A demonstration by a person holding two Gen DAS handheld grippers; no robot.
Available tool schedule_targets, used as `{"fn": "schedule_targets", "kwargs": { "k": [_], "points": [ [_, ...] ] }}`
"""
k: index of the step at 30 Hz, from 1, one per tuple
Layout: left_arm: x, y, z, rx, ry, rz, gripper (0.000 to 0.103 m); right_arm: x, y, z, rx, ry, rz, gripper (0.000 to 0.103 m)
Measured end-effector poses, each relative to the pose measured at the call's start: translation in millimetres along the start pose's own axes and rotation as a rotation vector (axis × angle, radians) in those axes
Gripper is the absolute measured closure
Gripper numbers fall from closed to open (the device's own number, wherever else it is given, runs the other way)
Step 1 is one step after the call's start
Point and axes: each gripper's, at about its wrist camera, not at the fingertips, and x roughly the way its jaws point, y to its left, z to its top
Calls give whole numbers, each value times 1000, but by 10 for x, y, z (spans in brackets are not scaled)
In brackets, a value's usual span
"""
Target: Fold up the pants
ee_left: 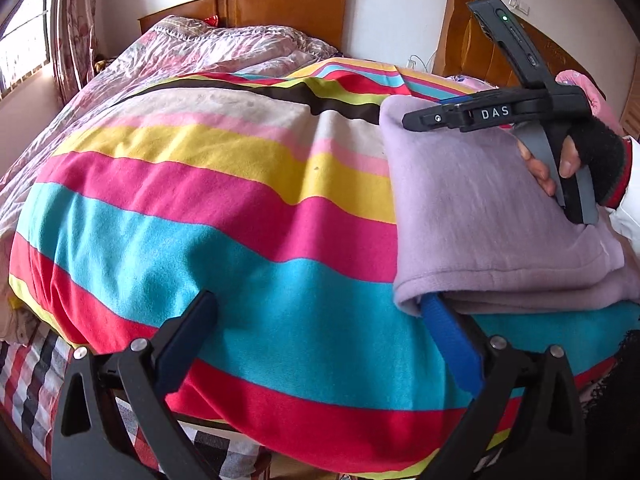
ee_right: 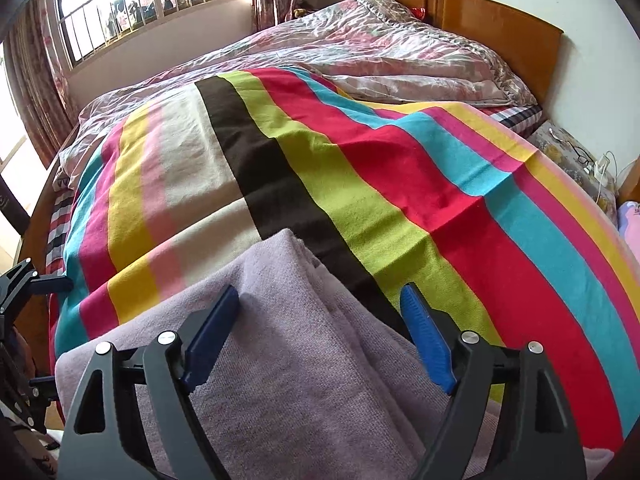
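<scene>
Pants (ee_right: 304, 360): folded lilac stack on striped blanket (ee_right: 360, 168); lain under spread right gripper (ee_right: 320, 332), beside spread left gripper (ee_left: 324, 332), whose right finger (ee_left: 448, 340) is tucked under the edge.

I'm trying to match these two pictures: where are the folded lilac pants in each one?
Left wrist view: the lilac pants lie at the right, on the striped blanket, with the right gripper above them.
Right wrist view: the pants fill the bottom centre, beneath the right gripper's open jaws.
Shared landmark: the blanket's black stripe.
</scene>
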Motion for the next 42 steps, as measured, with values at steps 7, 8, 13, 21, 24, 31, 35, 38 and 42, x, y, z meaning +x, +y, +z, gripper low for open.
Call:
{"fn": "schedule_targets", "kwargs": {
  "k": [7, 8, 13, 21, 24, 31, 35, 38, 42],
  "points": [
    [-363, -212, 210, 113, -63, -78, 7, -134, -7, 8, 3, -29, 6, 22],
    [-432, -256, 321, 98, -102, -100, 6, -228, -17, 15, 2, -44, -5, 22],
    [-368, -724, 906, 58, -185, -241, 1, -780, -366, -219, 90, -97, -60, 22],
    [566, -1504, 1017, 207, -11, -255, 1, -886, -1089, -968, 225, -39, -16, 28],
    [688, -1533, 903, 248, -4, -235, 1, -898, -1310, -910, 287, -43, -142, 28],
    [732, -1561, 889, 251, 5, -206, 1, -1028, -1318, -994, 345, -70, -68, 26],
    [732, -1567, 894, 259, 6, -198, 1, -982, -1352, -1067, 337, -78, -106, 27],
    [726, -1572, 884, 258, 4, -198, 1, -1179, -1611, -1137, 505, -160, -215, 27],
    [734, -1578, 882, 261, 4, -192, 1, -1494, -1559, -1314, 519, -167, -206, 22]
  ]
}}
